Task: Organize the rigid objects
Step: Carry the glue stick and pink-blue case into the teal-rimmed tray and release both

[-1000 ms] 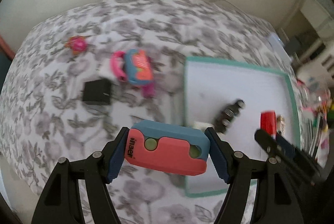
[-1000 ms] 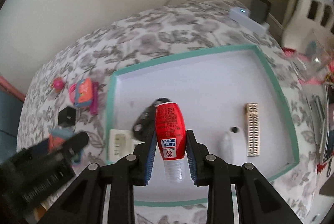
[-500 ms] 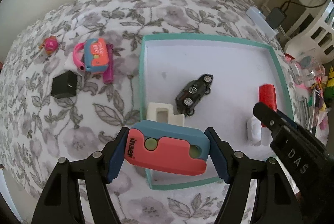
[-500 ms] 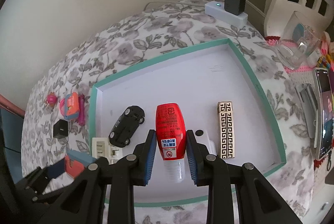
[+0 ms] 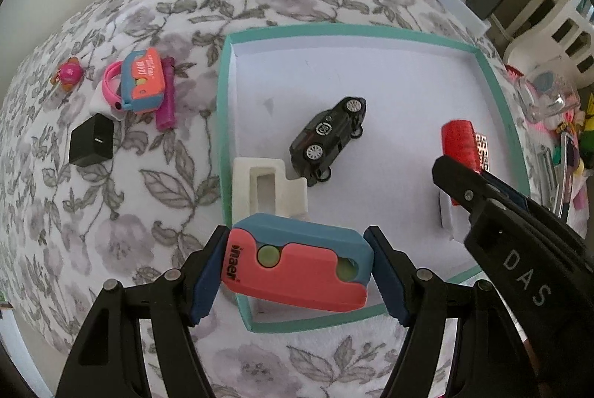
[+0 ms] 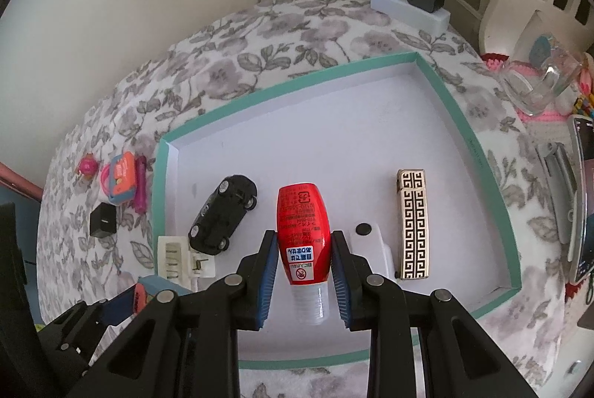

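Your L gripper (image 5: 297,268) clamps the pink-blue case (image 5: 297,268) & R gripper (image 6: 304,257) grips the red bottle (image 6: 302,231), both over the tray (image 6: 482,153) — prob. for drop-off w/ the toy car (image 6: 222,216).

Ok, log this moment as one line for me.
left gripper: shut on pink-blue case | right gripper: shut on red bottle | both over teal tray | toy car in tray

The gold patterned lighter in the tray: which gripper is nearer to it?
Right. The right gripper, shut on the red bottle, is just beside the lighter. The left gripper, holding the pink-and-blue case, is at the tray's opposite near corner.
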`<state>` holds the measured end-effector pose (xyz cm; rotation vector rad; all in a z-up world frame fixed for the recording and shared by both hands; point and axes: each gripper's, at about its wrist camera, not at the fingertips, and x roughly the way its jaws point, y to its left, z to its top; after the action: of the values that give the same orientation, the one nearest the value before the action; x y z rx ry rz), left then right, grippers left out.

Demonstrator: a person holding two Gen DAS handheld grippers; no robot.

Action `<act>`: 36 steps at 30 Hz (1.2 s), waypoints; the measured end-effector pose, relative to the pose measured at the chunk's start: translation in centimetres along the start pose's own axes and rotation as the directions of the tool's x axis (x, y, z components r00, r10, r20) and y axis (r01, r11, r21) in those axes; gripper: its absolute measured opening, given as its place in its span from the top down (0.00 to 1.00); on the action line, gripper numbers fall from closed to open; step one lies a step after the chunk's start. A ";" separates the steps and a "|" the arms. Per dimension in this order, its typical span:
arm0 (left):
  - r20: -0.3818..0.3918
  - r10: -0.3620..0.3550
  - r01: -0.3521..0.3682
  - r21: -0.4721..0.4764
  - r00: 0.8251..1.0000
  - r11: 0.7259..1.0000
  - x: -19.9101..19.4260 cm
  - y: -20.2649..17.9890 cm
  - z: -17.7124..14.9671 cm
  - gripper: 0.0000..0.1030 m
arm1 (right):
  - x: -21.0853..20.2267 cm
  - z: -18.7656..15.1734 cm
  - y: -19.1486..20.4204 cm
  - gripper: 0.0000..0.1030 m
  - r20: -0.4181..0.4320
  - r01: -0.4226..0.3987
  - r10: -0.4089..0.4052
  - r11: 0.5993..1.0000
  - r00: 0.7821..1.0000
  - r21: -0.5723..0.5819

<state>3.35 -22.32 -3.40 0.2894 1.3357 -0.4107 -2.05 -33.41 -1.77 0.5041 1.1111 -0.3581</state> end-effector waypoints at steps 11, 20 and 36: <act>-0.027 0.038 -0.037 0.035 0.999 0.999 1.0 -0.7 -0.2 0.28 | 1.3 -0.3 0.6 0.70 -0.039 0.024 -0.025 0.999 0.999 -0.028; -0.029 0.030 -0.029 0.036 0.999 0.999 0.9 -0.5 0.0 0.28 | 1.1 -0.2 0.6 0.70 -0.029 0.028 -0.028 0.999 0.999 -0.021; 0.037 0.034 -0.034 -0.008 0.999 0.999 -0.9 0.8 0.5 0.28 | -0.8 0.3 1.0 0.70 0.046 0.018 -0.017 1.000 0.999 -0.020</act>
<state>3.95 -21.72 -2.49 0.2962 1.2943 -0.3805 -1.64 -32.74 -0.71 0.4658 1.0744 -0.3717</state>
